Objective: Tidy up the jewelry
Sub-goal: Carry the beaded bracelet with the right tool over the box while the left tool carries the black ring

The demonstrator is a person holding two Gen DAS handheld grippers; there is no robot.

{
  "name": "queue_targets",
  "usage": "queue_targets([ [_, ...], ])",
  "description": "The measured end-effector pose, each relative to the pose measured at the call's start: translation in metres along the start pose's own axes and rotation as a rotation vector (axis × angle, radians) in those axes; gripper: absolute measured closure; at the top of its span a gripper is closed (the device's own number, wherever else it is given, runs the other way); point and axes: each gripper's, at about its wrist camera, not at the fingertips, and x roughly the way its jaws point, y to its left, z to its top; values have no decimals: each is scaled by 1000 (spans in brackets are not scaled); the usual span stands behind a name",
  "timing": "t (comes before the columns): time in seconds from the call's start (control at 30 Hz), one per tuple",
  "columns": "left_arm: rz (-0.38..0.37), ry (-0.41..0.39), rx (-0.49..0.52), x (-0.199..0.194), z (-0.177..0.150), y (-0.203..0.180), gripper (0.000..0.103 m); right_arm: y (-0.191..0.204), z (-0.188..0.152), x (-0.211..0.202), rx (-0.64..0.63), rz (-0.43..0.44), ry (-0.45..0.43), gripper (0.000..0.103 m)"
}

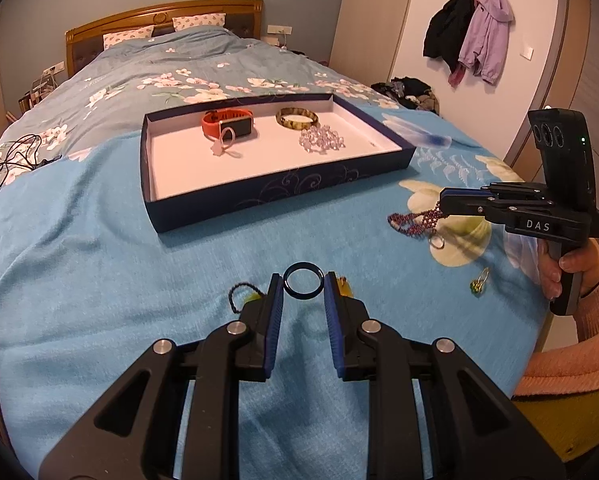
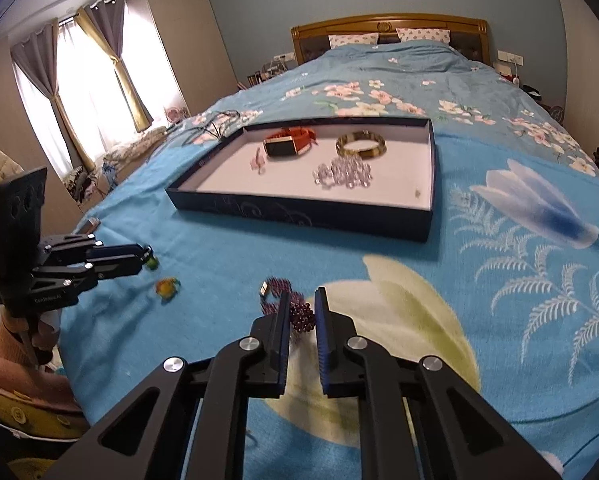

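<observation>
Four pieces lie in the tray (image 1: 283, 196); left tool (image 1: 302, 286) spread around a dark ring (image 1: 302, 280), right tool (image 2: 301, 312) closing on the purple bracelet (image 2: 299, 314), grip uncertain.

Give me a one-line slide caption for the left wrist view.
Left gripper with open jaws around a dark ring on the blue bedspread; right gripper at a purple bead bracelet beside the tray.

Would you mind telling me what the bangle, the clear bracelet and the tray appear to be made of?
The bangle looks like polished stone or resin: mottled yellow-green, glossy, with a gold-coloured segment. The clear bracelet seems to be glass or crystal beads, transparent and glinting; plastic is possible. The tray looks like cardboard: thin straight walls, matte white inside, dark blue printed scrollwork outside.
</observation>
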Motion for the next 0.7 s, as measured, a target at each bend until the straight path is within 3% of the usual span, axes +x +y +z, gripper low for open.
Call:
queue_targets([
  [0.7, 32, -115, -9, -11, 47, 13, 82, 15, 50, -20, -71, 14, -132, 95],
])
